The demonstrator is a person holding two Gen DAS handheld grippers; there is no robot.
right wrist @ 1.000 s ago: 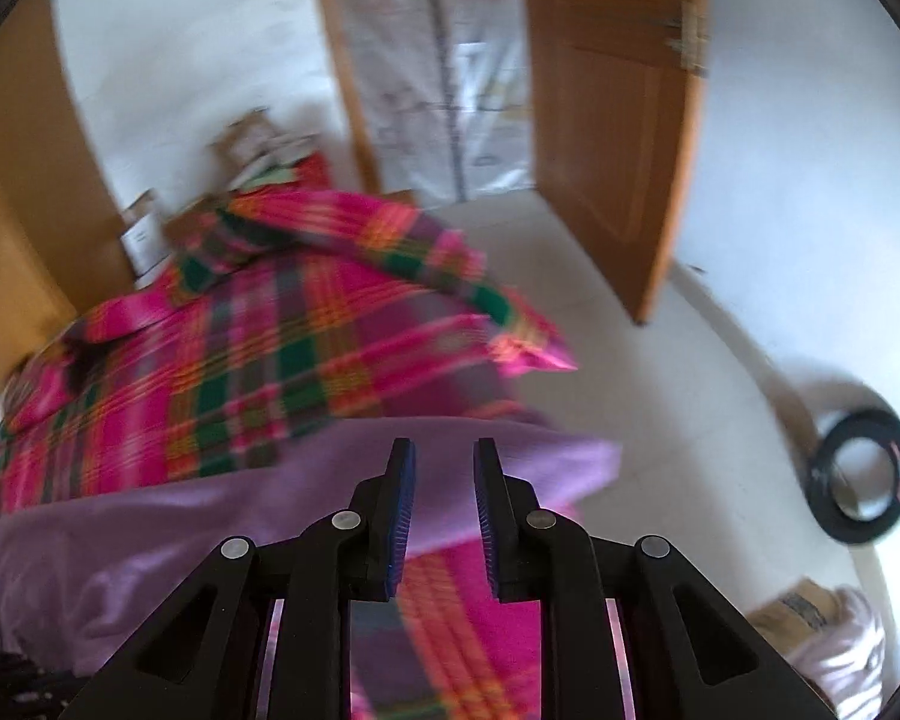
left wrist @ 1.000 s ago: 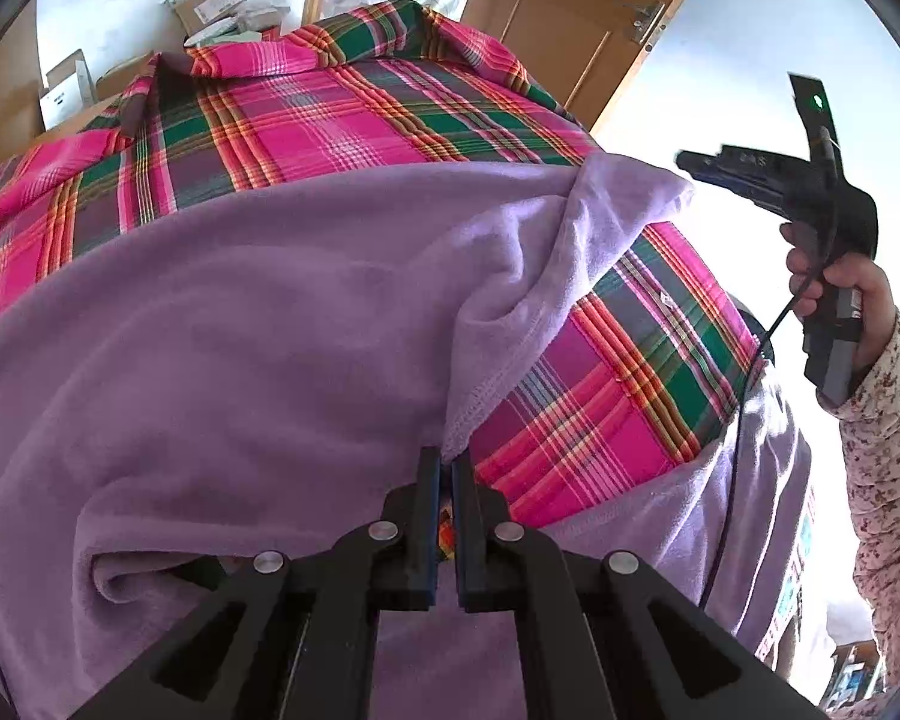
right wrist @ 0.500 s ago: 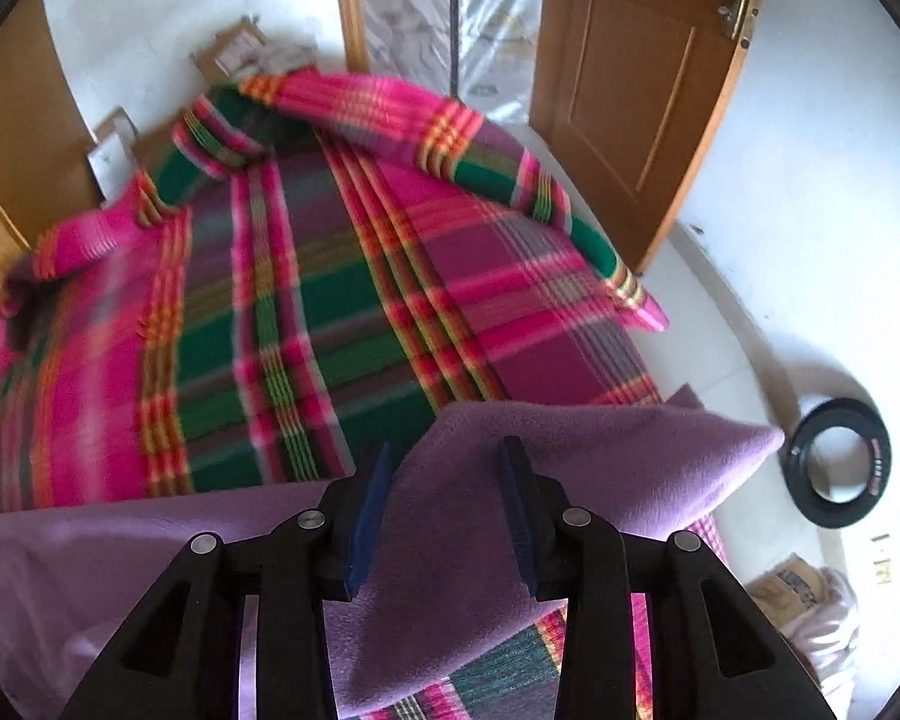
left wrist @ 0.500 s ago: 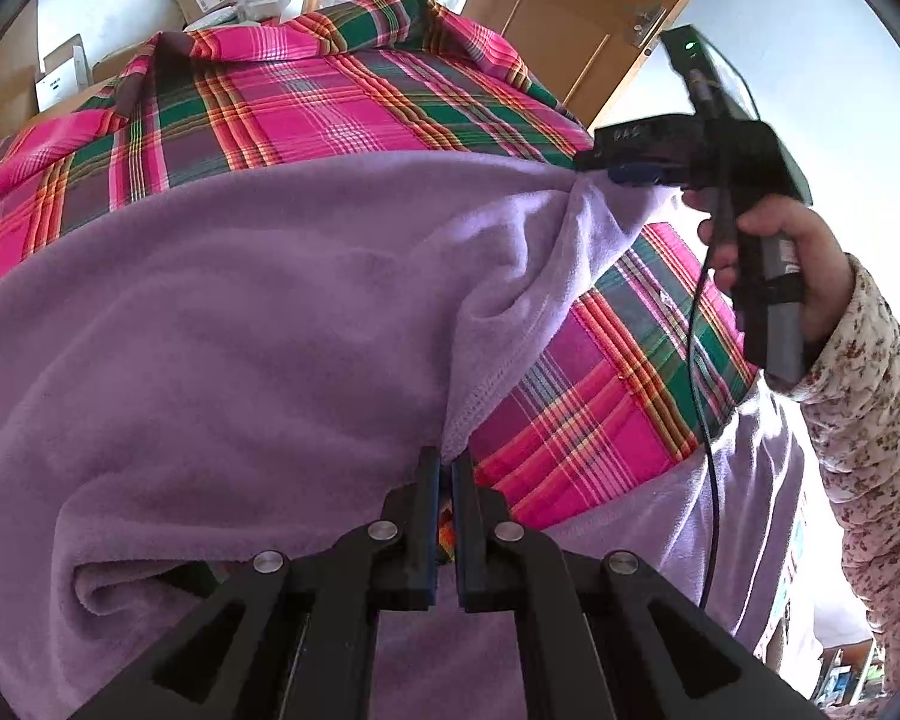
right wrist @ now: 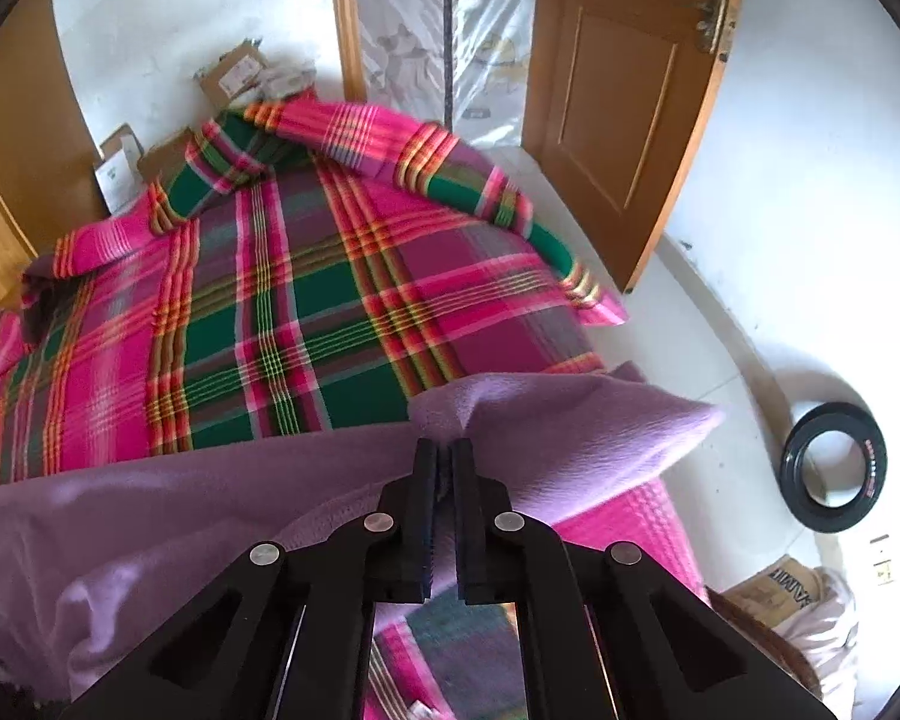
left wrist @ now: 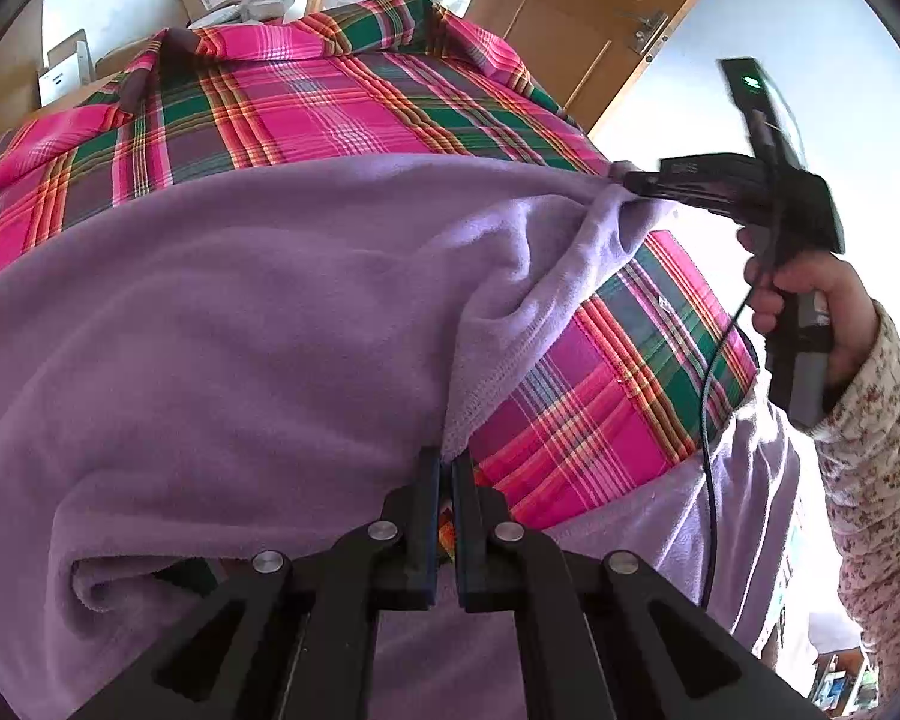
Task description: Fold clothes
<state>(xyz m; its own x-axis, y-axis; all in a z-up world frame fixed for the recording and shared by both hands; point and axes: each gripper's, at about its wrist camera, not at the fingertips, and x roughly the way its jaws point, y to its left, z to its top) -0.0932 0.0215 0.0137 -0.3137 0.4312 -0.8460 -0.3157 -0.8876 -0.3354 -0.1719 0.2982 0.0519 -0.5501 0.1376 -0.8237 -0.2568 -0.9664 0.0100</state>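
A lilac fleece garment (left wrist: pixel 258 324) lies spread over a bed with a pink and green plaid blanket (left wrist: pixel 306 114). My left gripper (left wrist: pixel 445 462) is shut on the garment's hemmed edge near its lower corner. In the left wrist view my right gripper (left wrist: pixel 627 180), held by a hand in a floral sleeve, pinches the garment's far corner and lifts it slightly. In the right wrist view the right gripper (right wrist: pixel 445 450) is shut on the lilac fleece garment (right wrist: pixel 558 438), which puckers at the tips, above the plaid blanket (right wrist: pixel 306 300).
A wooden door (right wrist: pixel 624 90) stands open beyond the bed. A black ring (right wrist: pixel 831 480) lies on the white floor at the right, with a bag (right wrist: pixel 792 594) near it. Cardboard boxes (right wrist: pixel 234 72) are stacked against the far wall.
My right gripper came down onto the garment's far corner, closed on it, and now pulls it up a little. The left gripper has kept its hold and not moved.
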